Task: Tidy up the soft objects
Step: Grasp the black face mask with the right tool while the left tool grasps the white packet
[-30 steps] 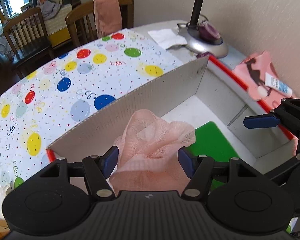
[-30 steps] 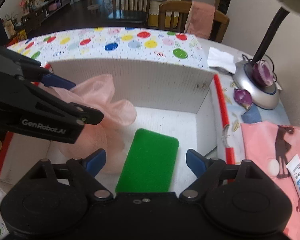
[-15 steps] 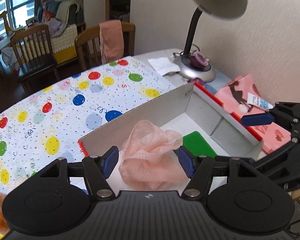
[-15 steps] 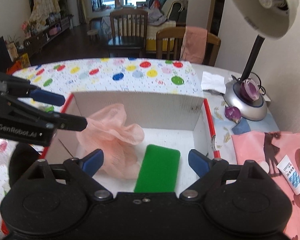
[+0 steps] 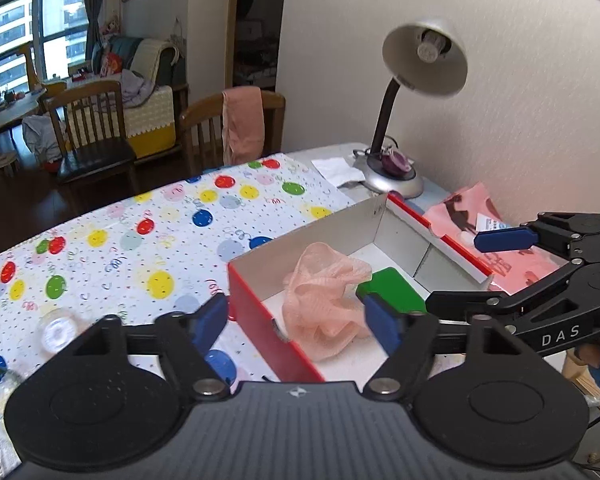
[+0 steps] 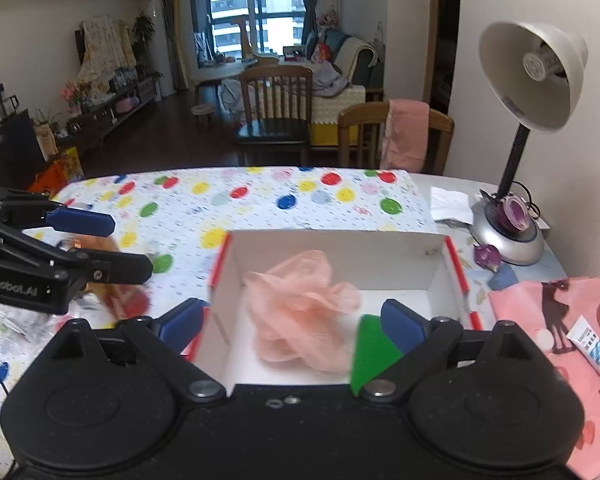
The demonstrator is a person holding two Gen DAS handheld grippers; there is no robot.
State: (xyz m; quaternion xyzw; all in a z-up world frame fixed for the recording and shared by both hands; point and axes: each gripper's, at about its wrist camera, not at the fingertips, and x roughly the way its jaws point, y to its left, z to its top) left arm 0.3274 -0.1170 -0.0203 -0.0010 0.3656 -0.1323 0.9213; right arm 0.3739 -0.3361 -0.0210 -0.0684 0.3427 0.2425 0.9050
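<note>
A pink mesh bath pouf (image 5: 324,296) (image 6: 300,312) lies inside a red-and-white cardboard box (image 5: 256,312) (image 6: 340,252). A green sponge (image 5: 392,288) (image 6: 370,356) lies flat beside it on the right. My left gripper (image 5: 296,322) hovers above and in front of the box, jaws opening, with nothing between its pads. It appears at the left in the right wrist view (image 6: 122,245). My right gripper (image 6: 292,322) is also raised over the box's near side, jaws opening and empty. The left wrist view shows it at the right (image 5: 468,270).
The box stands on a balloon-print tablecloth (image 5: 140,248). A desk lamp (image 5: 424,60) rises at the back right by the wall. A pink cloth (image 6: 560,320) with a white tube (image 6: 592,346) lies right of the box. Blurred orange and red items (image 6: 120,296) lie at its left.
Both grippers have risen and drawn back from the box. The left gripper has let go of the pink pouf, which stays in the box next to the green sponge.
</note>
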